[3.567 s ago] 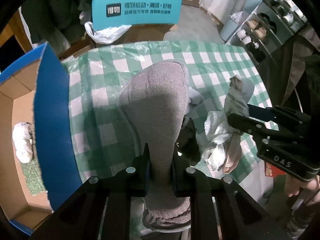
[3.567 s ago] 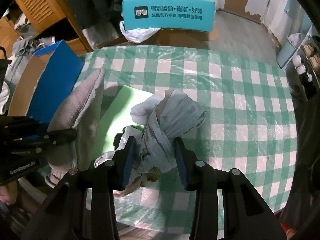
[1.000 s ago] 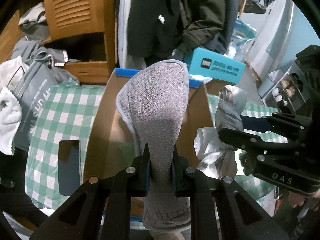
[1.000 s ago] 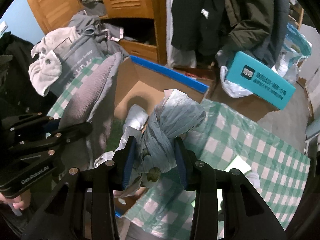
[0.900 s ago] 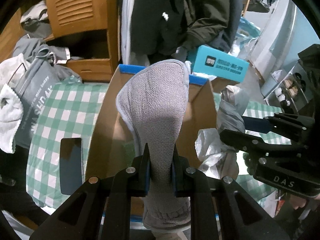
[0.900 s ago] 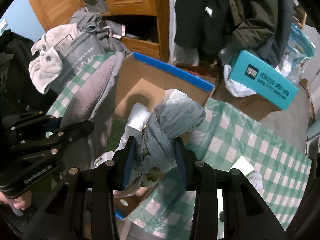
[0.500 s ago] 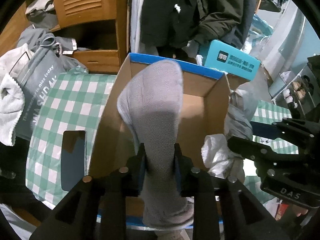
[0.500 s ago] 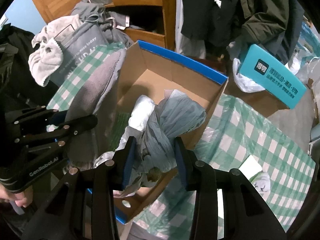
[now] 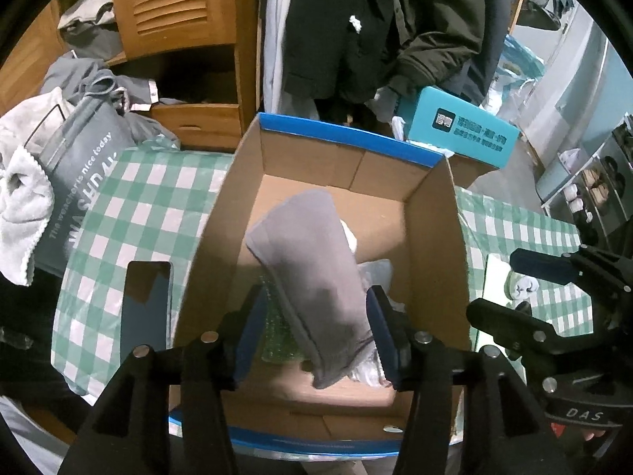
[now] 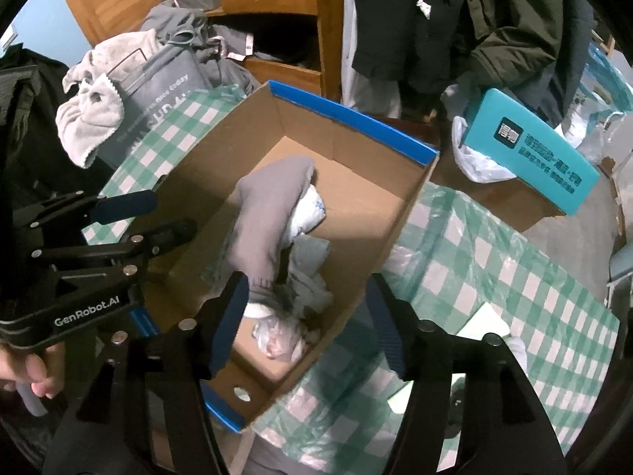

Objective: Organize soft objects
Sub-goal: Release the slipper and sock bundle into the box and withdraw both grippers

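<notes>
Both grippers hang over an open cardboard box (image 9: 348, 134) with a blue rim. My left gripper (image 9: 316, 328) has its jaws opening. A grey sock (image 9: 312, 257) leans loose between its fingers, slipping down into the box, and the pads do not press it. My right gripper (image 10: 306, 304) is opening too, with nothing between its fingers. The pale blue-grey cloth bundle (image 10: 310, 261) lies below it in the box, beside the grey sock (image 10: 269, 213). In each wrist view the other gripper shows at the side: the right gripper (image 9: 492, 283) and the left gripper (image 10: 174, 213).
The box (image 10: 352, 118) stands on a green-and-white checked tablecloth (image 9: 130, 206). A dark phone (image 9: 146, 304) lies left of it. A grey bag (image 9: 79, 158) and a white towel (image 9: 19, 206) sit far left. Behind are a teal box (image 9: 463, 134), a wooden cabinet and hanging jackets.
Both grippers opened. The grey sock slid out of the left jaws and tipped into the box. The cloth bundle dropped from the right jaws into the box.
</notes>
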Available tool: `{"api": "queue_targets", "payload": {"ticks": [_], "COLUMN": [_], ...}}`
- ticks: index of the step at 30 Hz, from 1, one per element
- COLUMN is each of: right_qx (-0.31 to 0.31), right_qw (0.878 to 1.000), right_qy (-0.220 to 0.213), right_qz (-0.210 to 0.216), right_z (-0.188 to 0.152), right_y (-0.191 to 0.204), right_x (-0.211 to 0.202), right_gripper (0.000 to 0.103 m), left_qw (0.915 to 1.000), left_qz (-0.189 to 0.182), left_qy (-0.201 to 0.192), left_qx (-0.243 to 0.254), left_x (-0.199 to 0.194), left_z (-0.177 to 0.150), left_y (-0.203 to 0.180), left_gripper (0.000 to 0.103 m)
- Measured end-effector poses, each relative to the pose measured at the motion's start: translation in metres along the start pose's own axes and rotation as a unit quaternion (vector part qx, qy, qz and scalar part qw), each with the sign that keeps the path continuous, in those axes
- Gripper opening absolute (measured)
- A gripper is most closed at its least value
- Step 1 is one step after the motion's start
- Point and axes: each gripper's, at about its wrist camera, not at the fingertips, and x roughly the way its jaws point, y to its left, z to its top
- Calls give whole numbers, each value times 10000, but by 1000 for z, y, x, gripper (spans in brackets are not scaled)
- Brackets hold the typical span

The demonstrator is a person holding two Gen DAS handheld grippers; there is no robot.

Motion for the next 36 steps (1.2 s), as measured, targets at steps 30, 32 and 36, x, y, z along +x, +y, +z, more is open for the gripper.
{"api": "queue_targets", "payload": {"ticks": [30,32,36], "right_qx": [1024,1090,1260], "right_qw": [9939,9931,9908], "right_qy": [6,0,-18], "right_qz": [-414,-434,-490], "right_z": [-76,-81,-91], "right_y": [-110,-116,-133], "right_x": [-30,-33,-38], "right_gripper": [73,73,73], "left_qw": [9946,9940,9917], "left_qz": [-330,-334,-347], "left_qy": [237,253,287], "left_qx": [952,1013,1201], "left_x": [12,13,16], "left_z": [-7,-8,-10], "left_y": [-119,-126,-144], "left_gripper": [57,57,57]}}
